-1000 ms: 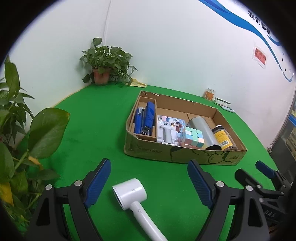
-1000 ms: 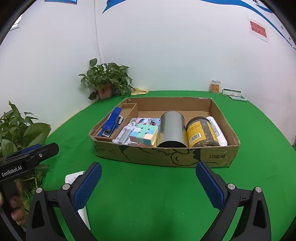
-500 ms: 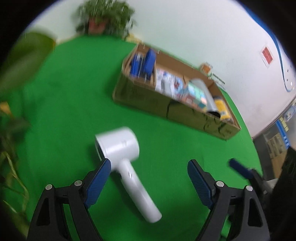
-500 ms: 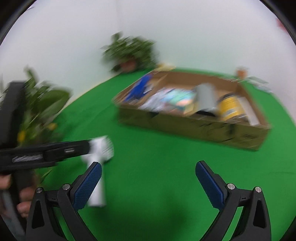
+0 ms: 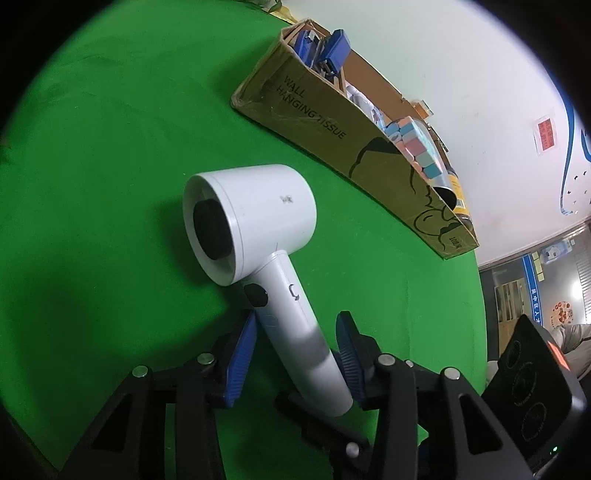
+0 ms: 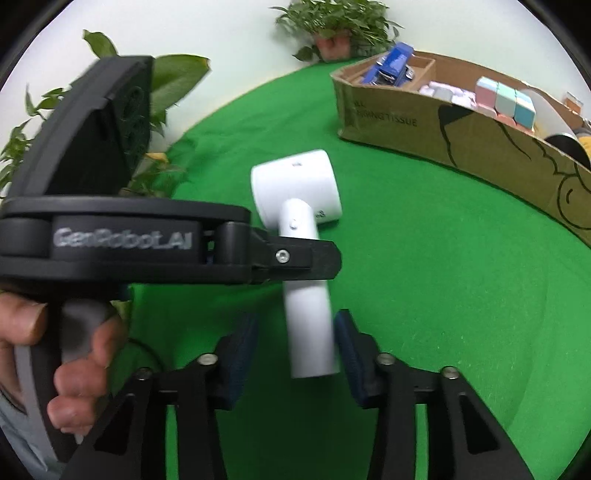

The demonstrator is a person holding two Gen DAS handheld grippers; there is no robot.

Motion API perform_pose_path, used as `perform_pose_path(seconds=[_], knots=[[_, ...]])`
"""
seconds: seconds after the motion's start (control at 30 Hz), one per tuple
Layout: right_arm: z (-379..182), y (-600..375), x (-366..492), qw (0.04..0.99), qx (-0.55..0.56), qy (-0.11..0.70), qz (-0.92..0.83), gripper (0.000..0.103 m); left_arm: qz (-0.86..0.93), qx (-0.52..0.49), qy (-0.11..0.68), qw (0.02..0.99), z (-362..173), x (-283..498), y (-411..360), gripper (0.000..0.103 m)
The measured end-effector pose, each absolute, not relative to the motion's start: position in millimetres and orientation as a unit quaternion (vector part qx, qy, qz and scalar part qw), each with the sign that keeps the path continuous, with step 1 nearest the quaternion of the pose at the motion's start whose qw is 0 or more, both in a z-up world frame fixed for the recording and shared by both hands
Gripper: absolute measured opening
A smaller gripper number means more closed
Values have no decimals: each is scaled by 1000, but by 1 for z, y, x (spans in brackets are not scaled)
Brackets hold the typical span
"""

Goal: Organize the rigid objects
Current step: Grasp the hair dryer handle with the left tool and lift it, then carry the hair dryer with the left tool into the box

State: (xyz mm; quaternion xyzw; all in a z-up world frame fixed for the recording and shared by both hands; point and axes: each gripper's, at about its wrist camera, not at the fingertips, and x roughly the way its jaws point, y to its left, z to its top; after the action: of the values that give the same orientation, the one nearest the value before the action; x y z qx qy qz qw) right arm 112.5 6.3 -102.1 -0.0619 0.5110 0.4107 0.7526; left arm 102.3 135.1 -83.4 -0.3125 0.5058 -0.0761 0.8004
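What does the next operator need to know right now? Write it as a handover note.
Left gripper: jaws narrowed around the hair dryer handle; firm grip unclear.
Right gripper: open, straddling the handle's end.
The dryer lies on the green table, outside the cardboard box.
Done: blue stapler and cube are in the box.
Left: grip the dryer and put it in the box.

green tabletop (image 5: 110, 110), potted plant (image 6: 332, 22), leafy plant (image 6: 173, 77), white wall (image 5: 461, 55)

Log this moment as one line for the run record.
left hand-held gripper: astride hair dryer handle | right hand-held gripper: open at handle end | cardboard box: already holds items
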Motion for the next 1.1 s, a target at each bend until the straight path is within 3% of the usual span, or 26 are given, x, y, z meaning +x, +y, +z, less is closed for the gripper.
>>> perform_pose_path(seconds=[0.07,0.47,0.77,1.1], knots=[[-103,4,108,750,-65,511,414,26,-80,-308,507,801,-84,104,132,41],[-107,-60,106,774,-33,527,348,33,-169,-259,544,780,-91,124,52,38],[-106,-69,105,795,-32,511,324,27,-153,-243,547,786,-88,129,40,32],[-39,-98,93,847,-8,429,314,27,-166,-202,474,841,-19,133,26,32]])
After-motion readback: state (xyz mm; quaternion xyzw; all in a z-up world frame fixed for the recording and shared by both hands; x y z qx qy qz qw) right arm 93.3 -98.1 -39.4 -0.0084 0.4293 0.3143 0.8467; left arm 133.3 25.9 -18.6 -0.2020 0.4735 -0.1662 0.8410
